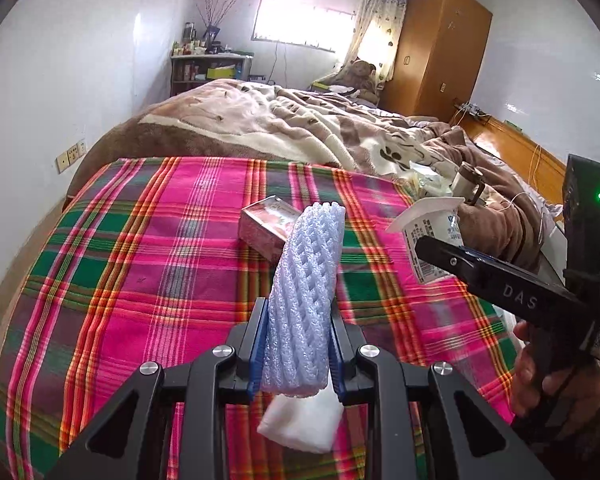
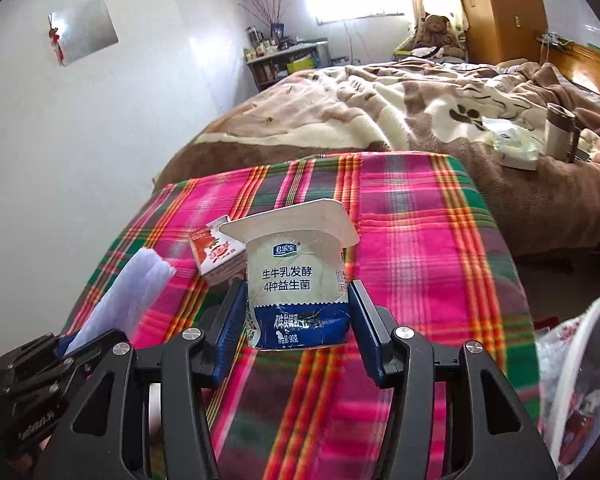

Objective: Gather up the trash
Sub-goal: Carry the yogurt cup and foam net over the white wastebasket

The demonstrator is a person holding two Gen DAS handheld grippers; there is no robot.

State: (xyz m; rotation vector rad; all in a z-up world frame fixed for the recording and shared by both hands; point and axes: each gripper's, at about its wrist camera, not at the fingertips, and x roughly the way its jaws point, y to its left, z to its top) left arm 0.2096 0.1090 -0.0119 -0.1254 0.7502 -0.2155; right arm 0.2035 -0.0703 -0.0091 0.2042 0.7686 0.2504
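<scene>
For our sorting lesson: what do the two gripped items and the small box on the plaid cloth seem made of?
Net sleeve: soft white foam mesh, with an open lattice.
Yogurt cup: thin plastic with a printed label, dented and creased.
Small box: probably glossy printed card, with sharp folded edges.

Bed (image 1: 228,128) covered by brown-and-cream blanket (image 1: 300,120); pink-green plaid cloth (image 1: 140,264) spread over near end. Small carton (image 1: 266,222) lying on plaid cloth. White tissue pack (image 2: 518,150) and lidded cup (image 2: 558,132) resting on blanket toward right edge.
</scene>
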